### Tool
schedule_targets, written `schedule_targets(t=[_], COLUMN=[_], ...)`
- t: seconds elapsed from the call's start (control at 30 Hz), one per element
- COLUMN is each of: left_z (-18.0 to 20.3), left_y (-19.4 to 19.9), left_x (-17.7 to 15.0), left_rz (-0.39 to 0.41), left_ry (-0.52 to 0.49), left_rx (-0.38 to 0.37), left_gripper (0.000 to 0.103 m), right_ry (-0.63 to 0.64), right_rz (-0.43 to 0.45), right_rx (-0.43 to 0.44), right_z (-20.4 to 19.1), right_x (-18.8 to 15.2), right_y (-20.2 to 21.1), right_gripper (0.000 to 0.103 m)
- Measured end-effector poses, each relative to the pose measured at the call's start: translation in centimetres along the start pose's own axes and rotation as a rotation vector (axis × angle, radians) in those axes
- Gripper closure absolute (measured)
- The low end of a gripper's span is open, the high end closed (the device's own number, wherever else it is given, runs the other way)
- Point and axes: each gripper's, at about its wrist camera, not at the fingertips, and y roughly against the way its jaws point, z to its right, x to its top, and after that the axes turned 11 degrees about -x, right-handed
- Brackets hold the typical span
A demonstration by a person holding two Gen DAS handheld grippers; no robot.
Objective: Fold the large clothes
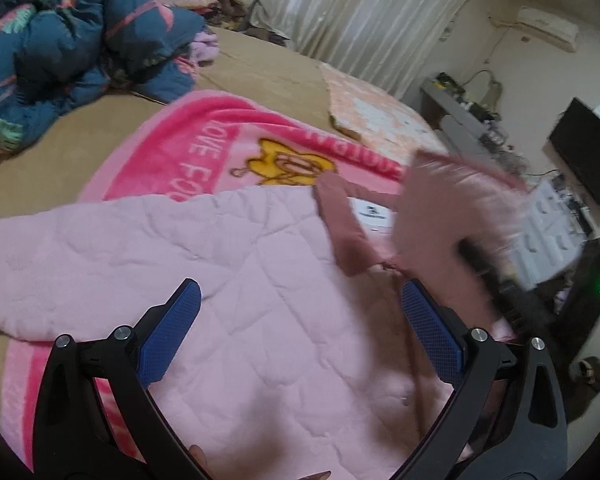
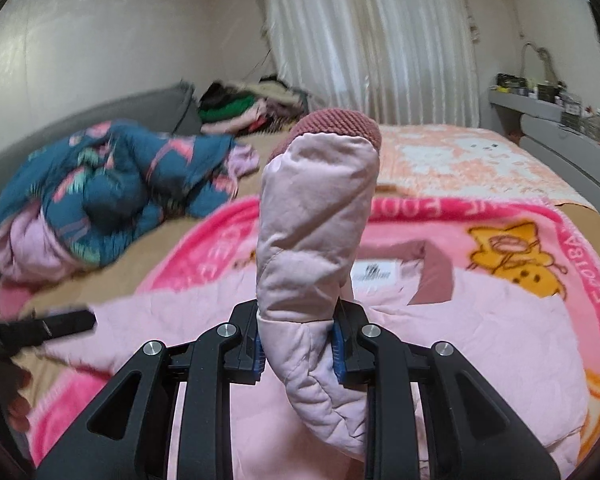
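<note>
A pale pink quilted jacket (image 1: 228,280) lies spread on a pink cartoon blanket (image 1: 204,148) on the bed; it also shows in the right wrist view (image 2: 480,320). My left gripper (image 1: 300,320) is open just above the jacket's body, blue pads apart, holding nothing. My right gripper (image 2: 298,346) is shut on the jacket's sleeve (image 2: 316,220), which stands up in front of the camera with its dark pink knit cuff (image 2: 336,122) on top. The lifted sleeve appears blurred in the left wrist view (image 1: 456,216). The collar and white label (image 2: 374,272) lie flat.
A crumpled blue patterned quilt (image 1: 72,48) lies on the tan sheet (image 1: 60,148) at the far left. A pile of clothes (image 2: 244,110) sits by the curtain. A peach blanket (image 2: 460,160) covers the far right of the bed. Grey shelves (image 2: 560,128) stand at the right.
</note>
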Motion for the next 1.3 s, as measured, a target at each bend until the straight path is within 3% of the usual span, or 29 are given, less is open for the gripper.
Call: schedule_targets(t=[0.13, 0.33, 0.4, 0.47, 0.57, 0.7, 1.0, 1.2, 1.3], left_z=[-0.5, -1.9, -2.4, -2.7, -3.1, -3.7, -4.4, -4.7, -3.7], left_y=[-0.9, -1.8, -1.9, -2.0, -2.2, -3.1, -6.3, -9.5, -10.1], left_x=[-0.2, -0.9, -1.1, -1.3, -1.7, -2.4, -4.7, -5.9, -6.1], left_rz=[-0.016, -0.028, -0.028, -0.035, -0.044, -0.081, -0.163, -0.219, -0.213], left_ry=[0.042, 0.121, 0.153, 0.177, 0.198, 0.229, 0.323, 0.382, 0.329], left_rx=[-0.025, -0.081, -0.088, -0.094, -0.084, -0.08, -0.111, -0.11, -0.068], left_gripper=[0.009, 0.009, 0.009, 0.009, 0.009, 0.009, 0.009, 0.009, 0.009], right_ry=[0.075, 0.064, 0.078, 0.082, 0.1, 0.043, -0.112, -0.226, -0.292], right_rz=[-0.106, -0.2, -0.235, -0.298, -0.311, -0.285, -0.24, -0.227, -0.225], right_rx=[0.027, 0.14, 0.163, 0.212, 0.245, 0.287, 0.038, -0.05, -0.085], right_z=[-2.2, -3.9, -4.6, -5.2, -5.9, -4.0, 5.3, 10.5, 12.9], right_x=[-2.8, -6.2, -7.0, -7.7, -8.3, -8.2, -8.8, -10.7, -11.7], right_y=[-2.4, -3.6, -3.9, -4.0, -2.8, -0.1, 4.5, 6.2, 7.4], right_gripper=[0.074, 0.062, 0.051, 0.027, 0.014, 0.007, 0.007, 0.007, 0.007])
